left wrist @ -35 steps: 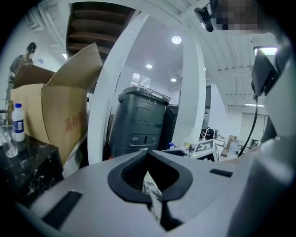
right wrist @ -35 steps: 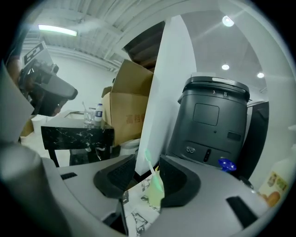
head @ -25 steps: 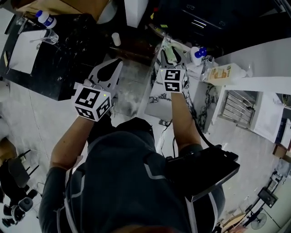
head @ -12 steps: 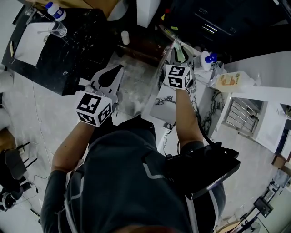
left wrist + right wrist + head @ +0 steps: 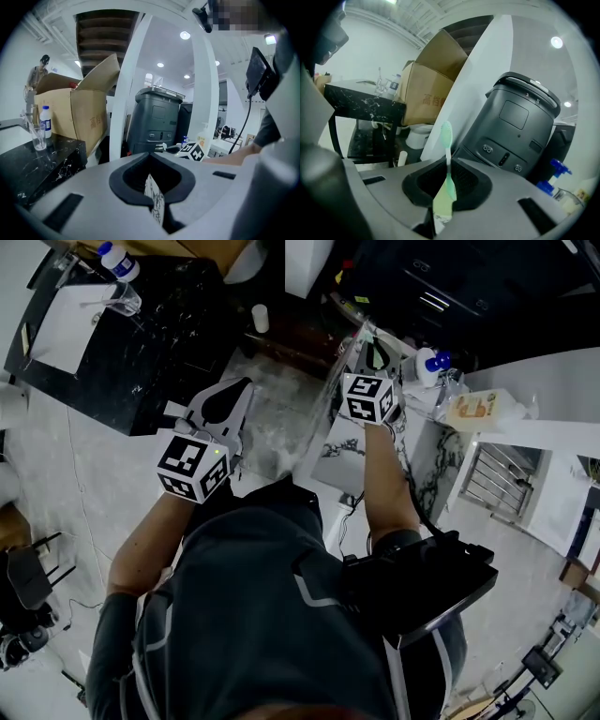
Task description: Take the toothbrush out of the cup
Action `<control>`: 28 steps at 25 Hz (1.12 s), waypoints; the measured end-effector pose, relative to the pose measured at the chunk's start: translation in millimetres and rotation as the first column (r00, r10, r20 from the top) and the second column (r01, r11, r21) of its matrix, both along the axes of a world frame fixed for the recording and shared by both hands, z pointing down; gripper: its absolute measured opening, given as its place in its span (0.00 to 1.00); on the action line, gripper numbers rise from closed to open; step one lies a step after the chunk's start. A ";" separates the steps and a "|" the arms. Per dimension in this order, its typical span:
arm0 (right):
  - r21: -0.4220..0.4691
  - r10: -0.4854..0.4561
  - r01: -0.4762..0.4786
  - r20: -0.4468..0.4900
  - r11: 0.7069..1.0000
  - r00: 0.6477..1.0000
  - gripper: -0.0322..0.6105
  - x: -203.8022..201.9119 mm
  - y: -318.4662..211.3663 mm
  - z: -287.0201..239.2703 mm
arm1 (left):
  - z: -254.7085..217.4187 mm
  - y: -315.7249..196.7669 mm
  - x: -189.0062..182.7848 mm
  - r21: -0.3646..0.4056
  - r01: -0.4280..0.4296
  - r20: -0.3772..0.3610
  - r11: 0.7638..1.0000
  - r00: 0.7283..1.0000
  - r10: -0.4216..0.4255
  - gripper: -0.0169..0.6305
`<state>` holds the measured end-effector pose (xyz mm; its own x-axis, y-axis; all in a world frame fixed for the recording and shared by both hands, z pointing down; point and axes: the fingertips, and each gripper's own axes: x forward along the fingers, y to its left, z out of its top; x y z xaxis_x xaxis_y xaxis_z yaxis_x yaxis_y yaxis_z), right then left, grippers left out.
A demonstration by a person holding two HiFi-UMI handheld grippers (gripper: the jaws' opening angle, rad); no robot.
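A pale green toothbrush stands upright, head up, between the jaws of my right gripper. Those jaws have just been closing and now pinch its handle. In the head view the right gripper reaches over the marbled counter edge, and the toothbrush shows as a green sliver between its fingers. The cup is hidden under the gripper. My left gripper hangs apart at the left over the floor. Its jaw tips meet with nothing in them.
A blue-capped bottle and a labelled pump bottle stand right of the right gripper. A dark grey bin and a cardboard box lie ahead. A black marble table at the upper left carries a bottle and a glass.
The right gripper's jaws have gone from wide open to closed on the toothbrush. The left gripper has drifted slightly.
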<state>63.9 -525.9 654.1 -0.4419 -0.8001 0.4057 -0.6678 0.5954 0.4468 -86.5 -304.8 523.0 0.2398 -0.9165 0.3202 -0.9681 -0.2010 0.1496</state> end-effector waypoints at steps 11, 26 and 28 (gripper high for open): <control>-0.022 0.016 -0.014 0.083 1.000 0.996 0.12 4.0 3.1 -41.6 | -34.2 -7.2 -6.6 0.020 -0.023 -0.011 1.000 1.000 0.024 0.04; -0.011 0.120 -0.122 0.277 0.992 0.953 0.12 27.5 18.6 -147.0 | -88.1 -55.1 2.8 0.116 -0.218 -0.037 0.969 0.974 0.223 0.04; 0.003 0.134 -0.141 0.293 0.990 0.947 0.12 33.0 22.4 -164.4 | -93.3 -64.5 4.8 0.131 -0.248 -0.050 0.960 0.965 0.256 0.04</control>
